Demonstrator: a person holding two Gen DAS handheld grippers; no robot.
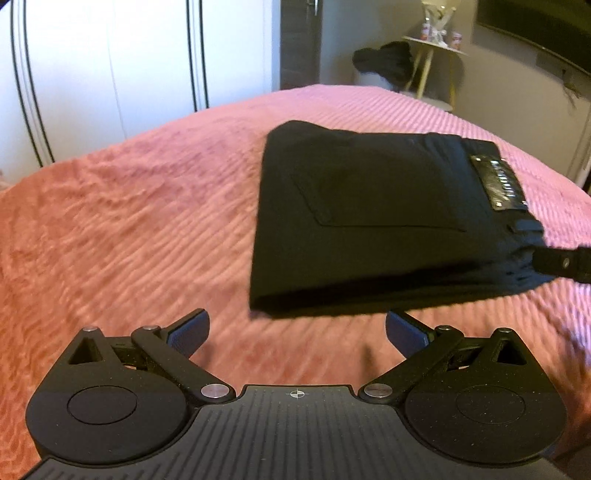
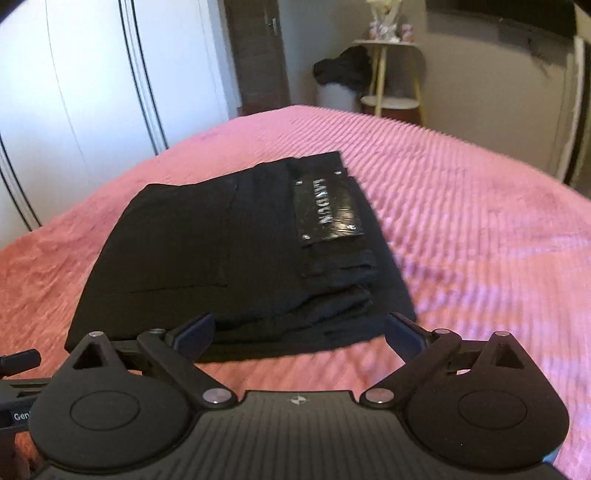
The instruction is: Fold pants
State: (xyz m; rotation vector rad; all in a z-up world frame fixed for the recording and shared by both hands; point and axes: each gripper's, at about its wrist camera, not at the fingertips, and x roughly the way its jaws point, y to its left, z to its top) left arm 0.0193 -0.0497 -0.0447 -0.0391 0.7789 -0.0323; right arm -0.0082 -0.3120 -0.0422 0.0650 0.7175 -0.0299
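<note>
The black pants lie folded into a compact rectangle on the pink bedspread. A shiny waistband label faces up. My left gripper is open and empty, just short of the pants' near edge. A finger of my right gripper shows at the pants' right edge. In the right wrist view the pants lie straight ahead with the label on top. My right gripper is open and empty, its fingertips at the near edge of the folded stack.
White wardrobe doors stand beyond the bed on the left. A small round side table and a white bin with dark clothes stand past the bed's far end. A dark screen hangs on the right wall.
</note>
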